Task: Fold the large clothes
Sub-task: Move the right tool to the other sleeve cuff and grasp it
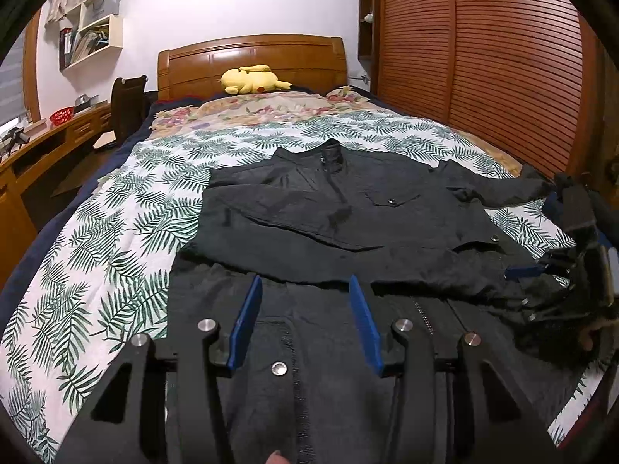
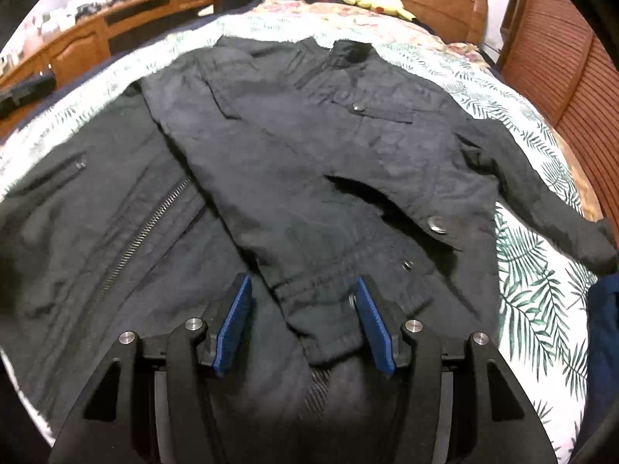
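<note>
Bed (image 1: 116, 201) with a fern-print cover fills both views. Dark jacket (image 1: 348, 208) is spread on it, collar at the far end, hem end nearest me and directly under both tools.

My read on handling: heavy lined cotton, soft but bulky. It'll drape and drag rather than slide, and thick seams will resist a crisp crease. No fragility. Snaps and zipper are the only hard spots, so I'd keep the pads off them.

Look: near-black, matte, wrinkled. One side's sleeve is laid across the chest. The other sleeve (image 2: 541, 201) runs out ahead-right of the right gripper onto the cover. Flap pocket with a snap sits further ahead, and the zipper (image 2: 143, 232) runs diagonally ahead-left.

Left gripper (image 1: 305, 290): jaws parted, fabric below and between them, pads not pressing. Holding nothing.

Right gripper (image 2: 301, 290): jaws parted, straddling a ridge of cloth near the gathered waistband (image 2: 321, 282), no pinch visible.

Grab points I'd pick: the hem corners, or the free sleeve at its cuff, biting a full fold of cloth, not a single layer.
</note>
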`<state>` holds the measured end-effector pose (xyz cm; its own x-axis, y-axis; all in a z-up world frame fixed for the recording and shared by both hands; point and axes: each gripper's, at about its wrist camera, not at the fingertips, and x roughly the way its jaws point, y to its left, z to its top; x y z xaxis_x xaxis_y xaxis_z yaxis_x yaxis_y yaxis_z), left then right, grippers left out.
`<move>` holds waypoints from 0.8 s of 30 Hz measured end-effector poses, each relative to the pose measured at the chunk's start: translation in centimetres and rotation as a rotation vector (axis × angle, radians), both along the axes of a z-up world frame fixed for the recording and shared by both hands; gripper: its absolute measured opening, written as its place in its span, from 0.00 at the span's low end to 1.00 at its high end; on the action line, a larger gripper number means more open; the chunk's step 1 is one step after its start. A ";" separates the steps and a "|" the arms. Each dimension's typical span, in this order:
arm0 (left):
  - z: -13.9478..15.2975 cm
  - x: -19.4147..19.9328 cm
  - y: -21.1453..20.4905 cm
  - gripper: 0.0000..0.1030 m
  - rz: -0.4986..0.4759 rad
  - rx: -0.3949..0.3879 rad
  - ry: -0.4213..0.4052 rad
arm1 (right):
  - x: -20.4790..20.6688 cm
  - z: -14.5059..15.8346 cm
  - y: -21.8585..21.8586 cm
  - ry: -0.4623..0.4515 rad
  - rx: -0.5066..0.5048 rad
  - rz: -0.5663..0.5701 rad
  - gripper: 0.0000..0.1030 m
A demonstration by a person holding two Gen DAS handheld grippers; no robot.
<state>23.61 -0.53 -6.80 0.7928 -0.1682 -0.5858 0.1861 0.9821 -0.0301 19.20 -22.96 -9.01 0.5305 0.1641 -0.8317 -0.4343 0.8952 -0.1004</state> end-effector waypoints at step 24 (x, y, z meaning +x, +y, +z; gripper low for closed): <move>-0.9 0.4 -4.5 0.49 -0.110 0.002 0.037 | 9.0 5.1 -16.7 -0.096 -0.141 -0.311 0.67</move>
